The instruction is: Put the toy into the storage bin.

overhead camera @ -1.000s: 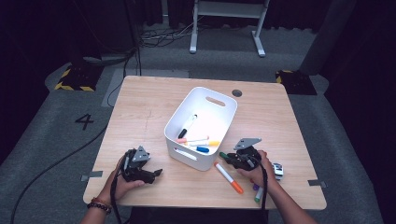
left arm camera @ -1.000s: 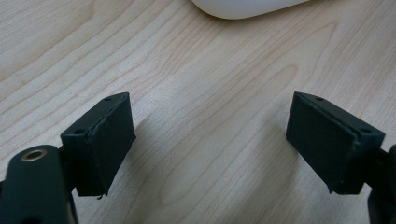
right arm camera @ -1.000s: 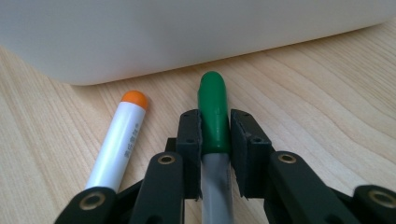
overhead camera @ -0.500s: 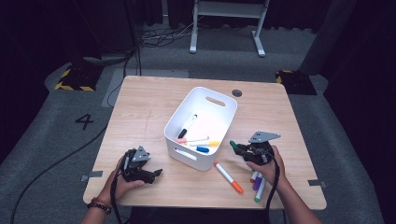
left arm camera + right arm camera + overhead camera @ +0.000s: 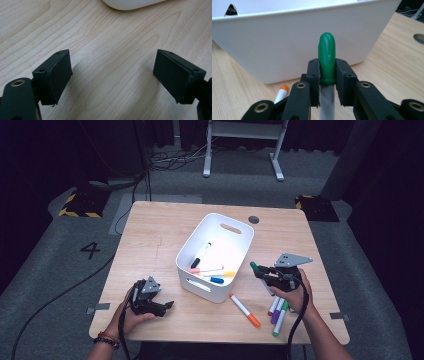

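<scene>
1. At the right side of the table point(image 5: 150, 235), I am holding my right gripper point(image 5: 260, 272) with its jaws clamped on the green-capped marker point(image 5: 327, 62), lifted clear of the wood.
2. The marker's long axis is running along the jaws, green cap leading and pointing toward the white bin point(image 5: 240, 232), with the white barrel trailing back toward my hand.
3. The bin is lying to the left of this gripper in the high view, near but not touching; in the right gripper view its outer wall point(image 5: 287, 47) is standing directly ahead of the cap, with the rim above it.
4. I am judging that the cap will need to go up and over that rim before I let go; the right hand is plainly the nearer one for this.
5. Inside the bin, a black-capped marker point(image 5: 201, 255) and a few others are already lying on the floor.
6. On the table by my right hand, an orange-tipped marker point(image 5: 245, 310) and a small cluster with a purple marker point(image 5: 274, 310) and another green one point(image 5: 280, 319) are waiting.
7. My left gripper point(image 5: 165, 306) is resting low at the near left, jaws standing well apart with nothing between them, bare wood under them.
</scene>
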Tool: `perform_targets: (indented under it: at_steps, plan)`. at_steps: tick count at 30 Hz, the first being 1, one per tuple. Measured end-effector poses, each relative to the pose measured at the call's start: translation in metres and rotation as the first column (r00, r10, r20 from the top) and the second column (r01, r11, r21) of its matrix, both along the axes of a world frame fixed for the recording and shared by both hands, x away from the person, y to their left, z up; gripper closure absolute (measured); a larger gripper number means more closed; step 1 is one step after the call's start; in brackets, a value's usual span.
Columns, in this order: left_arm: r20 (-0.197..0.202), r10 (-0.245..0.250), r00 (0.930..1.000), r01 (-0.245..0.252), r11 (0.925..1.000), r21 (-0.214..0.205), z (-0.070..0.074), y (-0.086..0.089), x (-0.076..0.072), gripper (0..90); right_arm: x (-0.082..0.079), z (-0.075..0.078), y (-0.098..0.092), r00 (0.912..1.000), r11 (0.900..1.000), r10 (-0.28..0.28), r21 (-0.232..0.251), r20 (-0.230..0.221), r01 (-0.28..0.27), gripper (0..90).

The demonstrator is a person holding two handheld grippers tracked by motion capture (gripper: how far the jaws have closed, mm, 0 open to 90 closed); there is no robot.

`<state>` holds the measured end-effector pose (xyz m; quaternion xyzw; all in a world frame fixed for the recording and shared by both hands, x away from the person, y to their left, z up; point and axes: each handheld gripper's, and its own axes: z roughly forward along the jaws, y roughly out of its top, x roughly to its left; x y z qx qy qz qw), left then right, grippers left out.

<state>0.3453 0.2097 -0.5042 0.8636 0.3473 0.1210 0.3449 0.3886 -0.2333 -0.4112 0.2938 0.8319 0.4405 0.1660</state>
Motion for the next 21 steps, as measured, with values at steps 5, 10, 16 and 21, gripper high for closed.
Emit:
perform_targets:
  at_steps: [5,10,16,21]
  plan:
    - [0.004,0.002,1.0,-0.002,1.0,0.004,0.0,0.0,0.0,15.4,-0.001,0.014,0.002,0.9997,0.9999,0.012,-0.002,0.022,-0.012,75.0]
    - [0.0,0.004,1.0,-0.004,1.0,0.002,0.0,0.0,0.0,15.3,0.0,0.032,0.006,0.9981,0.9991,0.041,-0.009,0.047,-0.04,74.9]
    - [0.0,0.004,1.0,-0.004,1.0,0.002,0.0,0.0,0.0,15.3,0.002,0.047,0.011,0.9963,0.9985,0.054,-0.004,0.067,-0.054,75.0]
    - [0.001,0.004,1.0,-0.004,1.0,0.003,0.0,0.0,0.0,15.3,0.003,0.062,0.017,0.9946,0.9977,0.067,-0.006,0.079,-0.067,75.0]
